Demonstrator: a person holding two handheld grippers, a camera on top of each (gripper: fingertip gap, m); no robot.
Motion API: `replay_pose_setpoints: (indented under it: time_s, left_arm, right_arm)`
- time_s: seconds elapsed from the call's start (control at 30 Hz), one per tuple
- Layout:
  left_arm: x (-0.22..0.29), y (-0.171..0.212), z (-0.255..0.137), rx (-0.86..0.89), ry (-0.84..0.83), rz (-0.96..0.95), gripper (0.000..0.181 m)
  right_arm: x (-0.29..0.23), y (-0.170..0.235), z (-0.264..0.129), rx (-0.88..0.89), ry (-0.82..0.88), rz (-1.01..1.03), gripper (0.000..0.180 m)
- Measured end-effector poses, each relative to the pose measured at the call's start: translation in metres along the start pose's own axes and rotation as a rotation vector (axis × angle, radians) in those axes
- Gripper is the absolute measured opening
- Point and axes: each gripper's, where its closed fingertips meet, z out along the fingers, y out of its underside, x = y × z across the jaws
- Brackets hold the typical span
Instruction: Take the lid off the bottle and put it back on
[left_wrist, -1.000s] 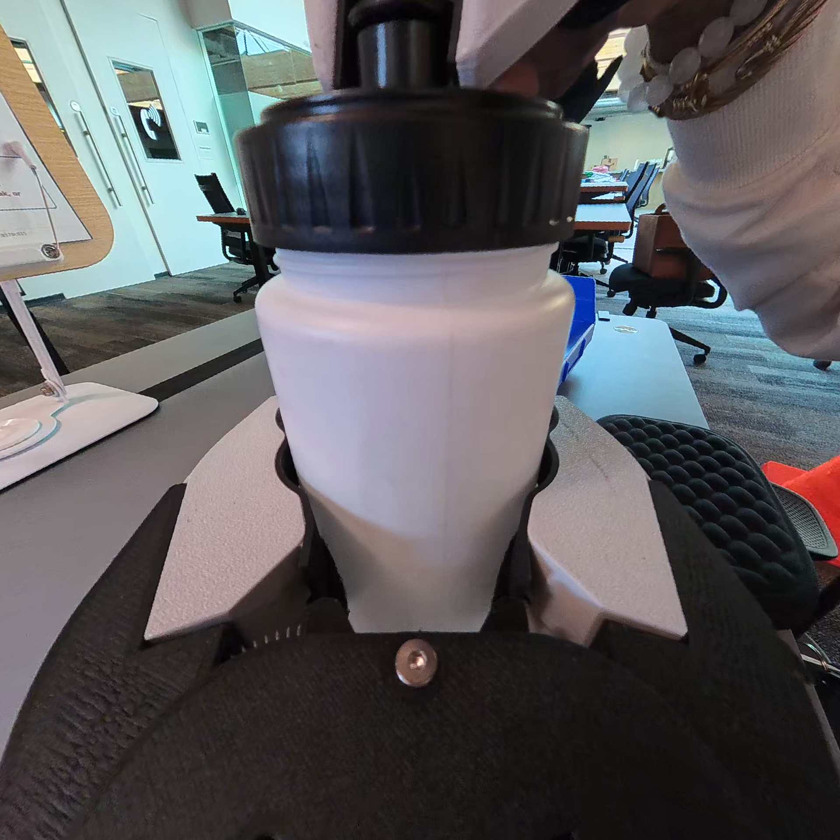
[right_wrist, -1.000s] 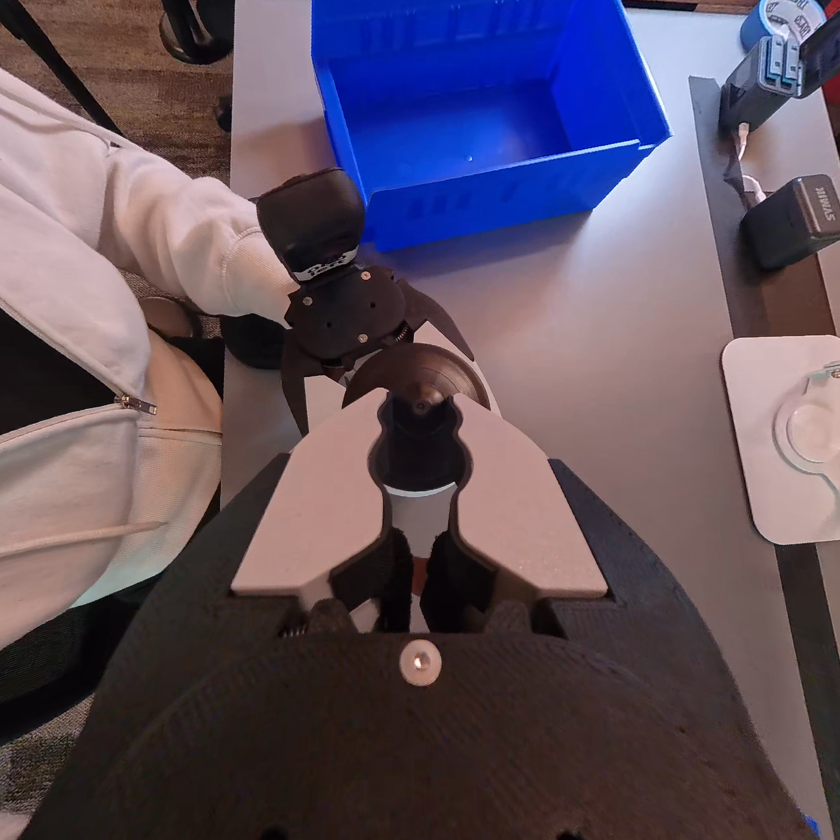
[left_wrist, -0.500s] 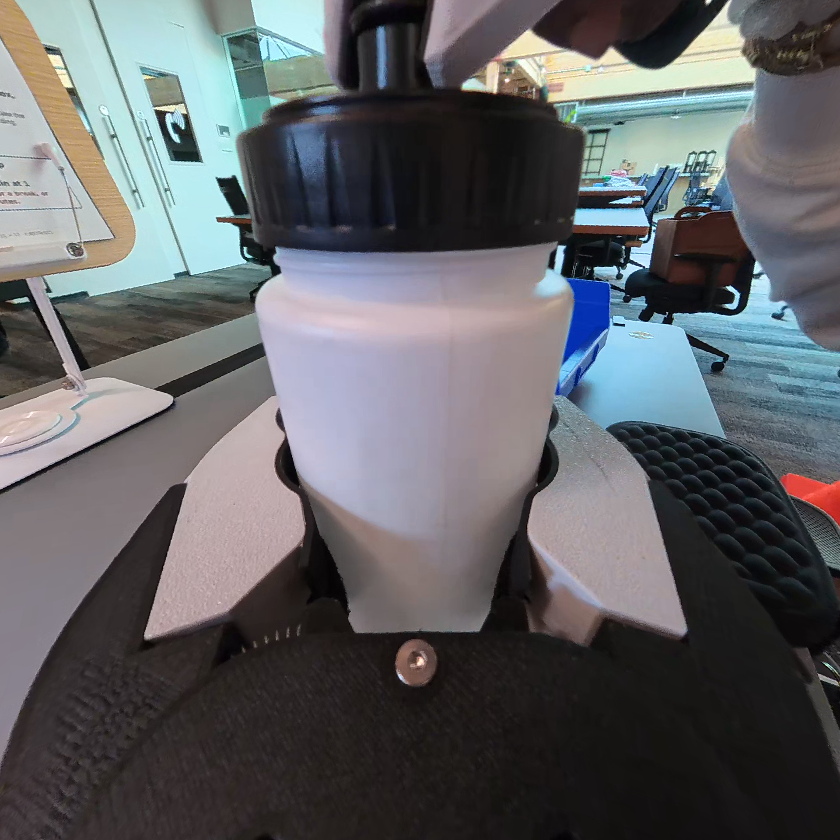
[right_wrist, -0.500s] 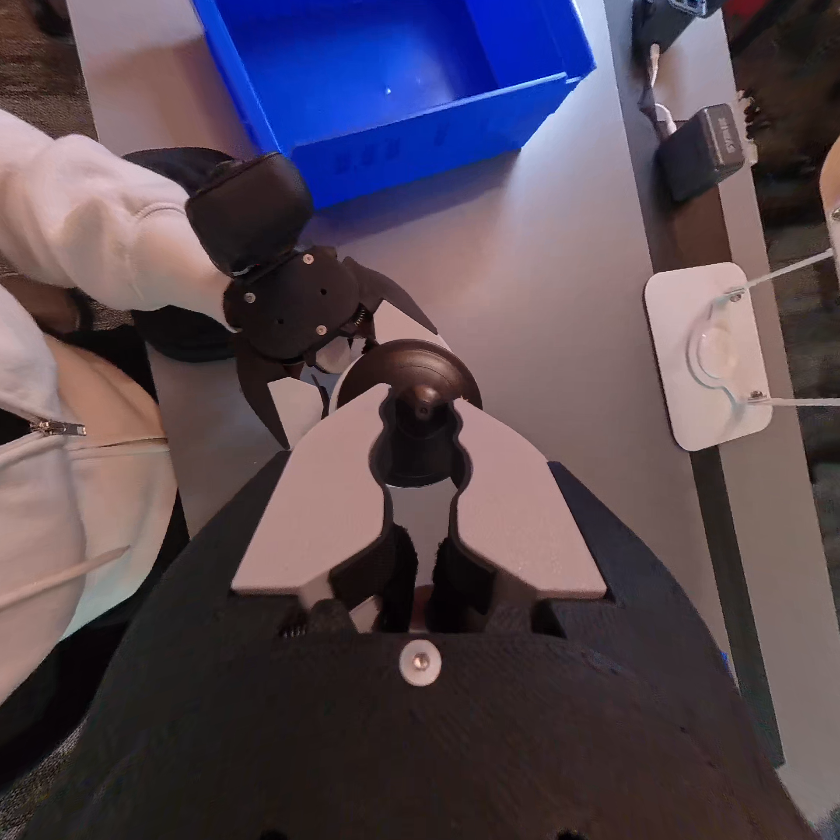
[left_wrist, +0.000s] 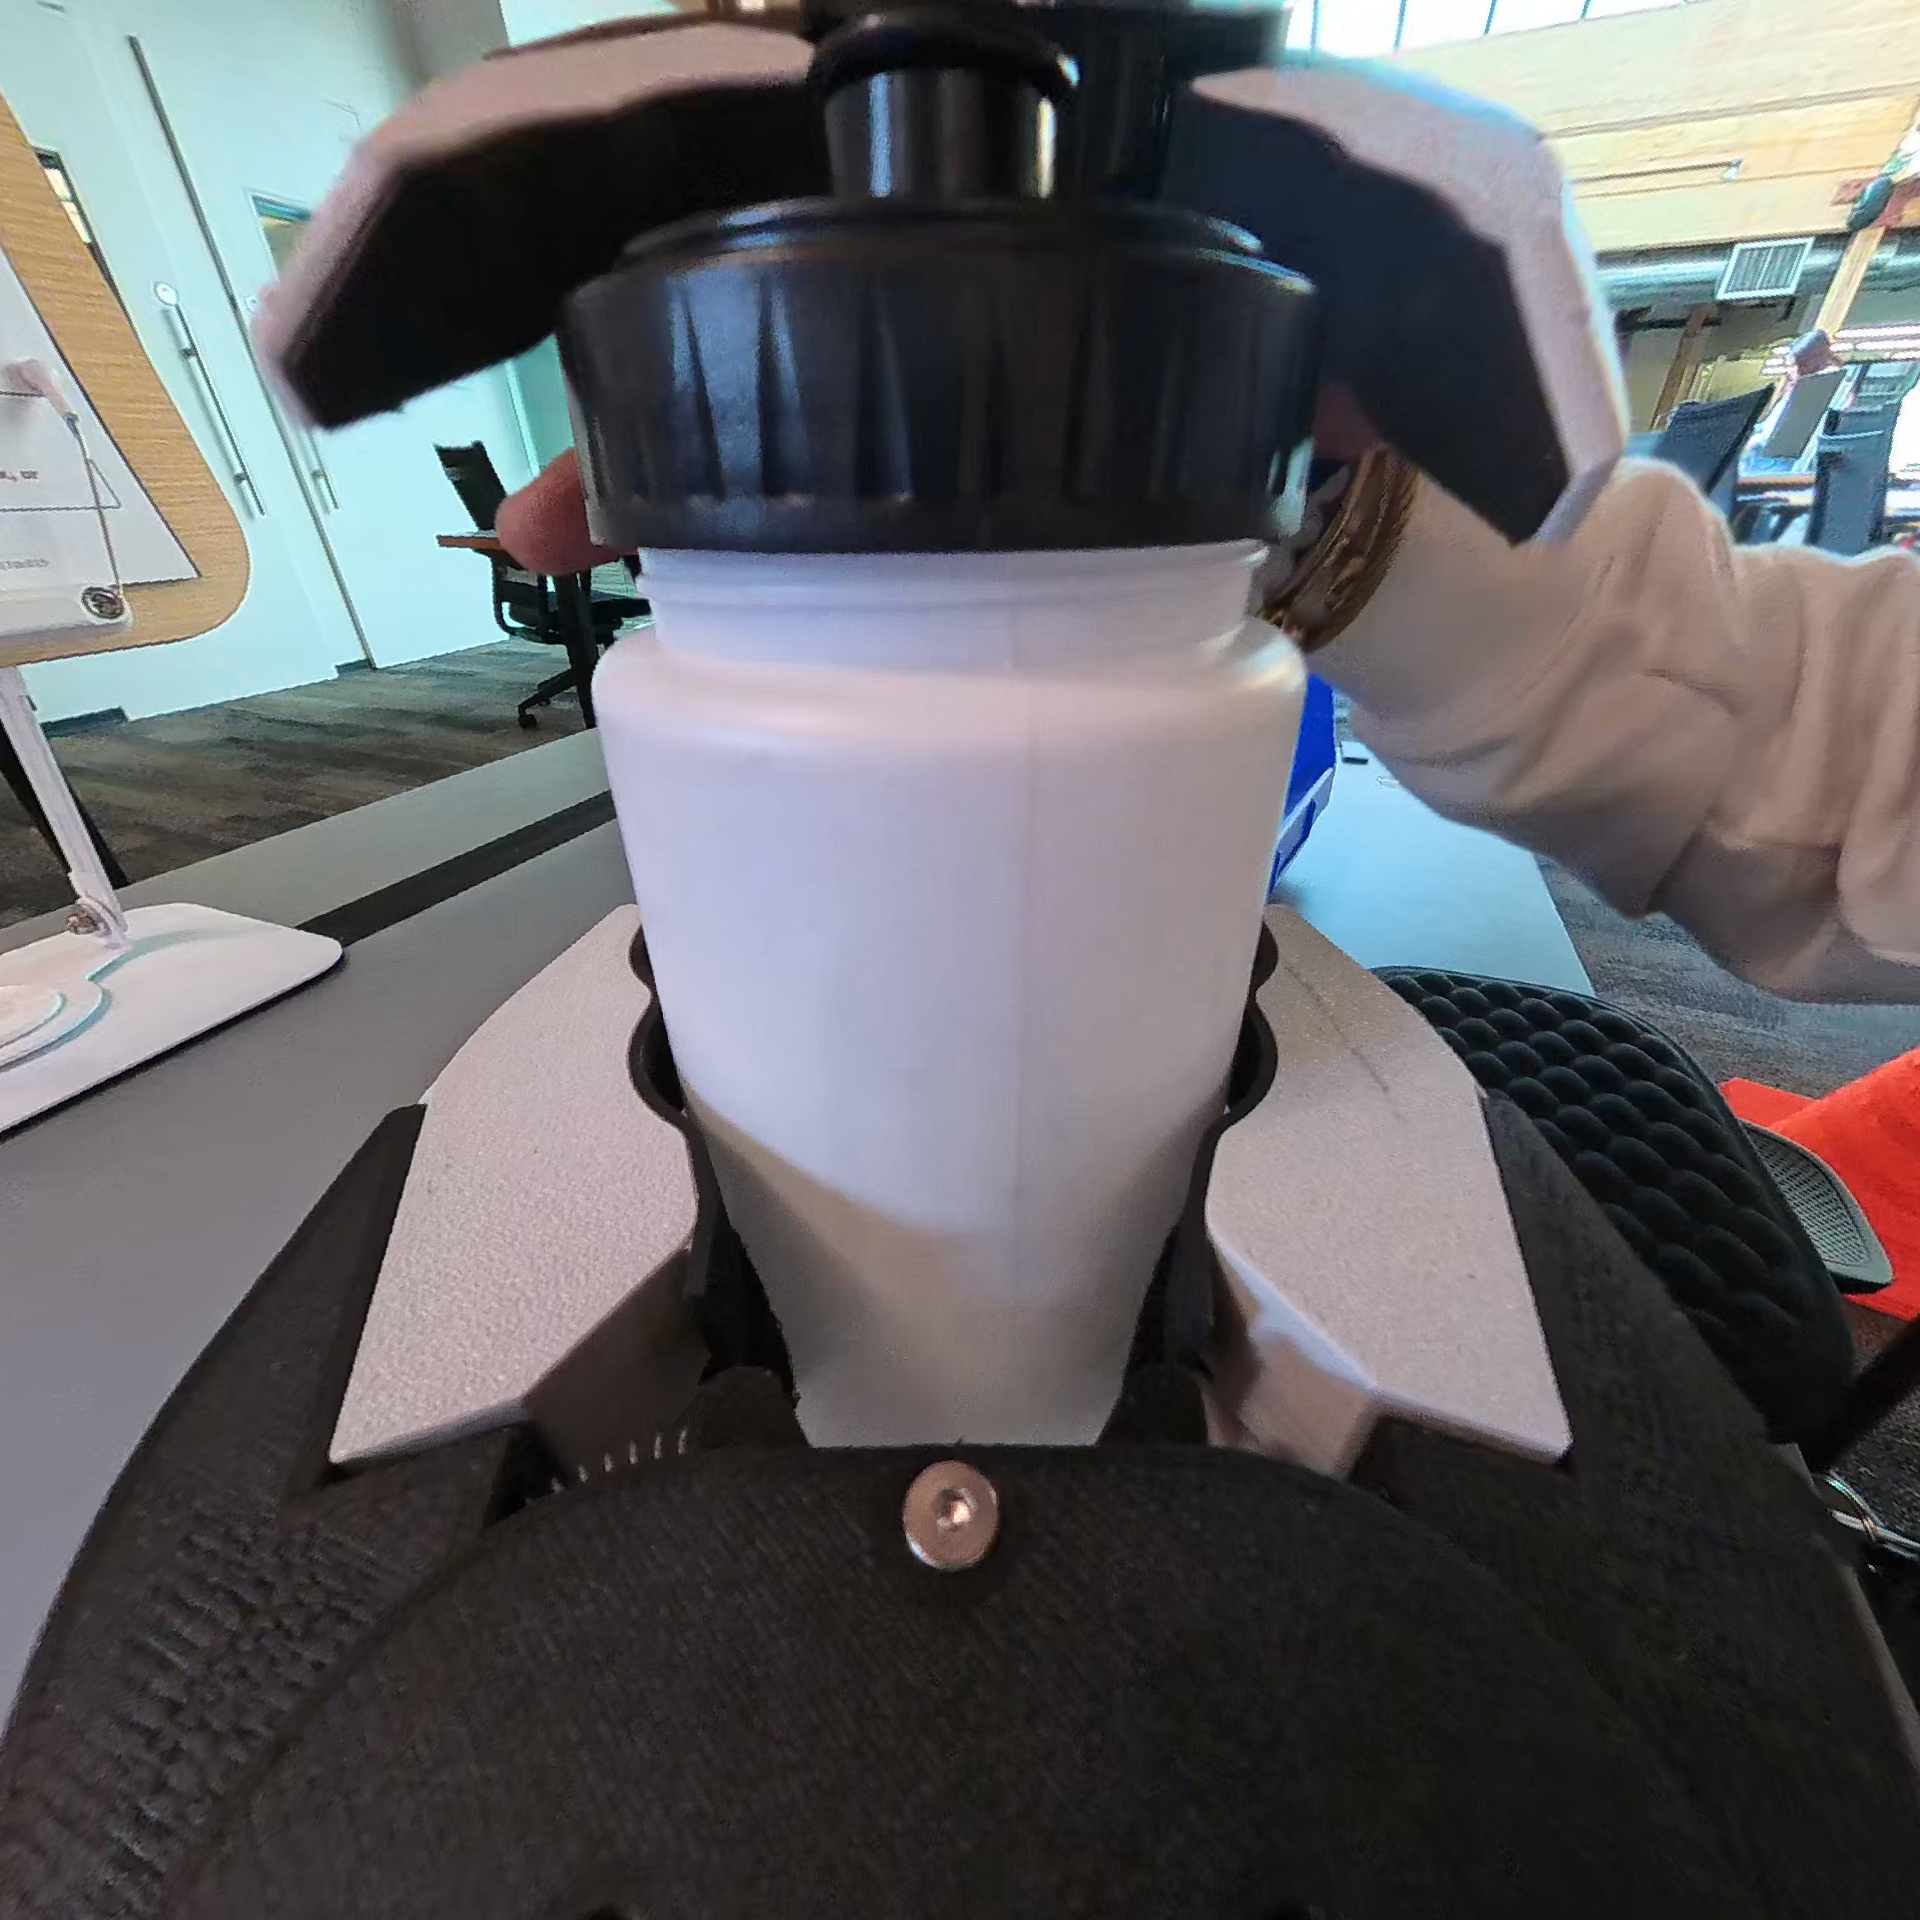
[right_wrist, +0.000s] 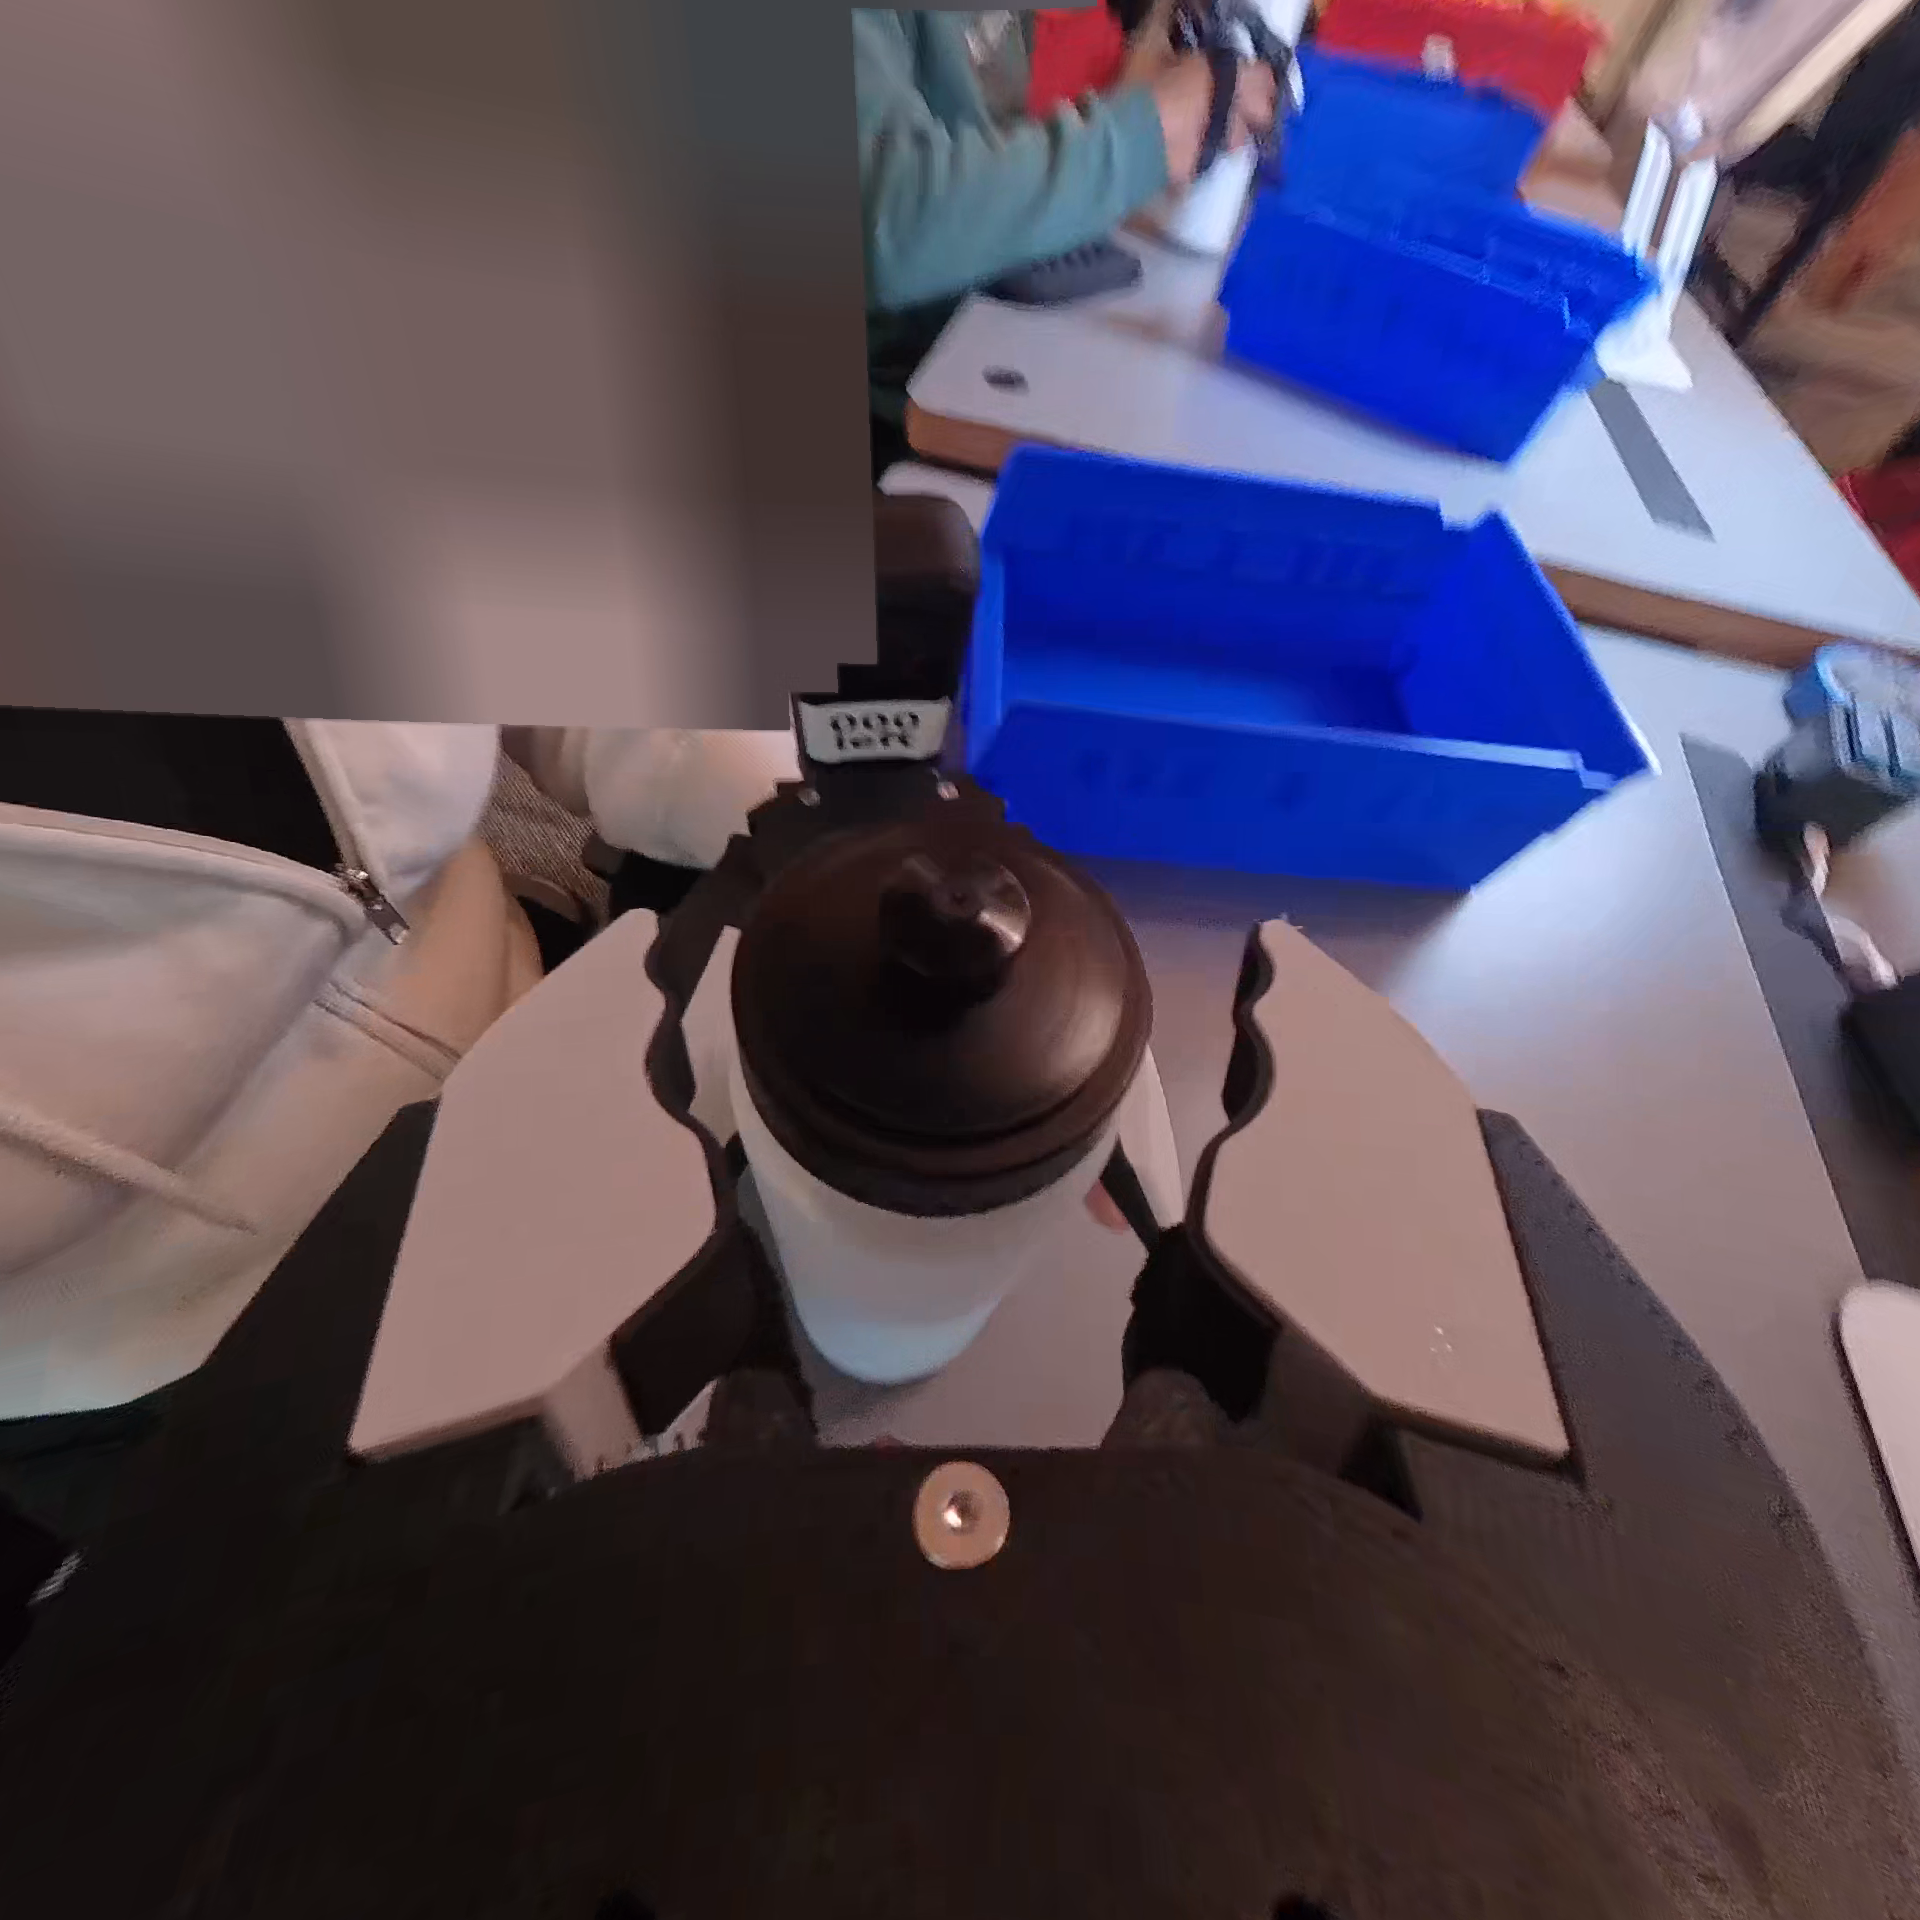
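The left gripper (left_wrist: 951, 1049) pinches the white bottle (left_wrist: 951, 935) around its body and holds it upright above the grey table (left_wrist: 208, 1195). The black lid (left_wrist: 940, 384) sits on the neck, possibly tilted or only partly threaded. The right gripper (right_wrist: 961, 1049) straddles the lid with its fingers (right_wrist: 561, 1195) spread wide and not touching it. If they close off-centre, the lid may slip or cross-thread, or the bottle may twist in the left grip.
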Motion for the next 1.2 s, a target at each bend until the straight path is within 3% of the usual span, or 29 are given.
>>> replay_pose_setpoints:
  time_s: [0.1, 0.23, 0.43, 0.5, 0.57, 0.63, 0.8, 0.9, 0.97, 1.1, 1.2]
  left_arm:
    - [0.0, 0.0, 0.0, 0.004, 0.002, -0.001, 0.103]
    - [0.002, 0.0, 0.0, 0.005, -0.006, 0.006, 0.103]
    - [0.003, 0.0, 0.001, 0.002, -0.037, 0.015, 0.103]
    - [0.005, 0.0, 0.002, 0.0, -0.03, 0.026, 0.103]
    - [0.004, 0.0, 0.002, 0.002, -0.035, 0.009, 0.103]
    - [0.004, 0.0, 0.001, 0.003, -0.025, 0.003, 0.103]
    - [0.009, -0.001, 0.001, 0.019, 0.016, 0.002, 0.103]
    - [0.01, -0.001, 0.001, 0.025, 0.027, 0.003, 0.103]
    - [0.01, -0.001, 0.001, 0.027, 0.029, 0.0, 0.103]
    - [0.012, -0.001, 0.001, 0.033, 0.015, 0.019, 0.103]
    - [0.012, -0.001, 0.001, 0.032, -0.001, 0.018, 0.103]
  right_arm:
    - [-0.005, -0.003, 0.005, 0.073, -0.055, -0.013, 0.079]
    - [-0.004, -0.002, 0.005, 0.082, 0.031, 0.024, 0.079]
    - [0.01, 0.009, 0.0, -0.115, 0.573, 0.241, 0.079]
    - [0.008, 0.014, -0.003, -0.215, 0.682, 0.213, 0.082]
    - [0.003, 0.012, 0.004, -0.205, 0.613, 0.116, 0.116]
    - [-0.001, 0.001, 0.008, -0.076, 0.478, 0.081, 0.135]
    - [-0.007, -0.008, 0.001, 0.18, 0.096, 0.158, 0.117]
    - [-0.003, -0.001, 0.004, 0.226, 0.03, 0.161, 0.109]
    - [-0.009, -0.005, 0.005, 0.266, 0.002, 0.141, 0.089]
    - [-0.009, -0.006, 0.003, 0.283, 0.138, 0.139, 0.083]
    - [-0.003, -0.001, 0.001, 0.231, 0.368, 0.226, 0.083]
